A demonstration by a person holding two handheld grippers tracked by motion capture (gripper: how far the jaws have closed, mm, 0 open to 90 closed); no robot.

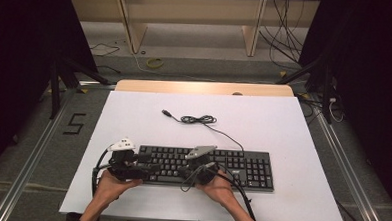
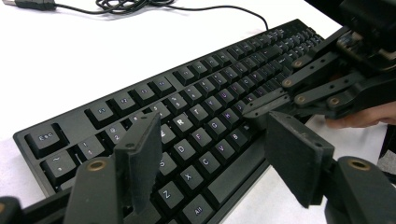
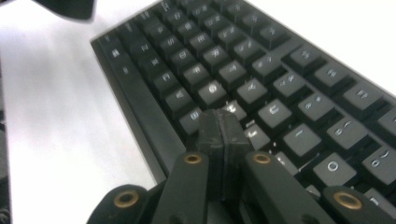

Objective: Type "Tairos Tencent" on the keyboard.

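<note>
A black keyboard (image 1: pixel 231 167) lies on the white board near the front; its cable (image 1: pixel 203 120) coils behind it and ends in a loose USB plug (image 1: pixel 167 112). My left gripper (image 1: pixel 148 167) hovers over the keyboard's left end. Its jaws stand open with nothing between them, above the letter keys (image 2: pixel 205 135). My right gripper (image 1: pixel 182 169) comes in from the right with its jaws shut, the tips low over the middle letter keys (image 3: pixel 261 114). Its shut tips (image 3: pixel 223 117) are at a key; whether they press it I cannot tell. The right gripper (image 2: pixel 252 111) also shows in the left gripper view.
The white board (image 1: pixel 133 118) covers the table, with bare room behind and to both sides of the keyboard. A wooden strip (image 1: pixel 200 87) runs along the far edge. Loose cables (image 1: pixel 287 44) lie on the floor beyond.
</note>
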